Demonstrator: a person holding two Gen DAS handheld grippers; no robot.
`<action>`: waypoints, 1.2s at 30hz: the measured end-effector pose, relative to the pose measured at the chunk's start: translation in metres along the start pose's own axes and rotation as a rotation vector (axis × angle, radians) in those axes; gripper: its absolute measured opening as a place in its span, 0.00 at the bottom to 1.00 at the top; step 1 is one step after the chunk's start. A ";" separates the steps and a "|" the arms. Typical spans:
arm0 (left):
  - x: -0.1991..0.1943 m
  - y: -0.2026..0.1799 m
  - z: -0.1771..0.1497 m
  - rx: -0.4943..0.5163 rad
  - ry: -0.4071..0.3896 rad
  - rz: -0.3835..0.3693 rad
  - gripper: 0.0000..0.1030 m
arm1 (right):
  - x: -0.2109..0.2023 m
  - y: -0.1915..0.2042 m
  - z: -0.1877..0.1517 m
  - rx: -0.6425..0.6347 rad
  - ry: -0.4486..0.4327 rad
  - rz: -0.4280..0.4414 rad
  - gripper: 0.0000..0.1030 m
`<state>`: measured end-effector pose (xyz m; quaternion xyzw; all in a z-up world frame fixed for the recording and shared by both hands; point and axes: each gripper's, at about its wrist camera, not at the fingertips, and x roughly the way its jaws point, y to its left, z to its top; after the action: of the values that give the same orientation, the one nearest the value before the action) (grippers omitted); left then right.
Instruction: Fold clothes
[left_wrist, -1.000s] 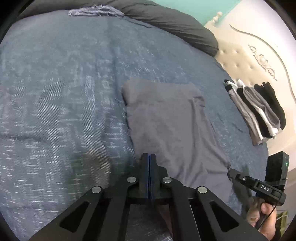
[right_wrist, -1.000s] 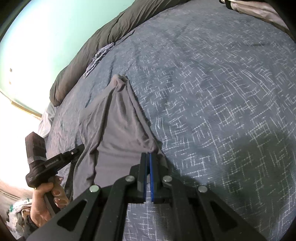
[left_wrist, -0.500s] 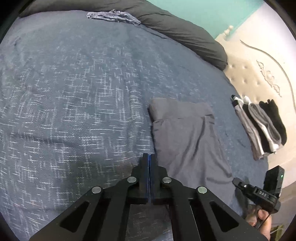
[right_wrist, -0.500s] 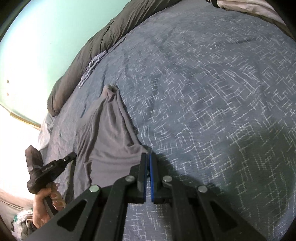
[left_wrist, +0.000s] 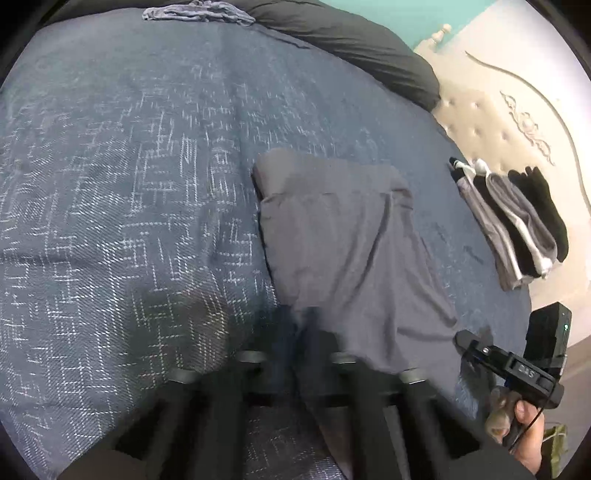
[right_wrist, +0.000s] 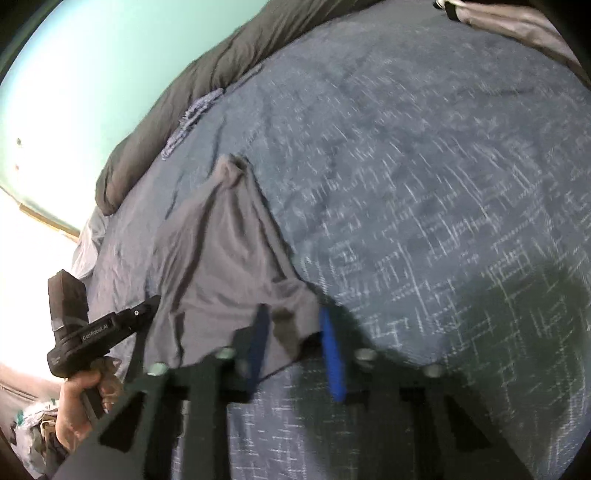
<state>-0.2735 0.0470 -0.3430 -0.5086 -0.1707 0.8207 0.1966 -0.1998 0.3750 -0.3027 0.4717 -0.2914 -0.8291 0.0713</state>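
Observation:
A grey garment (left_wrist: 343, 240) lies folded lengthwise on the blue patterned bedspread (left_wrist: 129, 184); its far end is doubled over. It also shows in the right wrist view (right_wrist: 221, 258). My left gripper (left_wrist: 299, 328) is blurred at the garment's near left corner, and its jaws cannot be made out. My right gripper (right_wrist: 295, 332) is open, with its blue pads on either side of the garment's near right corner. Each gripper appears in the other's view, the right one (left_wrist: 469, 339) and the left one (right_wrist: 147, 306).
A stack of folded black, grey and white clothes (left_wrist: 517, 221) lies at the bed's right edge by the cream headboard (left_wrist: 517, 122). A dark duvet roll (left_wrist: 351, 40) and a crumpled blue-grey cloth (left_wrist: 199, 11) lie at the far side.
My right gripper has gone from shut to open at the garment's corner. The left gripper has moved and is now blurred by motion.

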 end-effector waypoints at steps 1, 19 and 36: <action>-0.003 0.001 0.000 -0.003 -0.010 0.001 0.03 | -0.001 -0.004 0.000 0.013 -0.002 0.005 0.06; -0.006 0.008 0.006 -0.037 -0.017 0.018 0.03 | -0.006 -0.018 -0.006 0.059 -0.020 -0.010 0.04; -0.034 0.011 0.038 -0.004 -0.102 0.056 0.24 | -0.016 0.023 0.053 -0.044 -0.079 0.072 0.35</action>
<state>-0.2961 0.0176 -0.3062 -0.4709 -0.1682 0.8504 0.1635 -0.2379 0.3846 -0.2578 0.4262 -0.2926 -0.8502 0.0997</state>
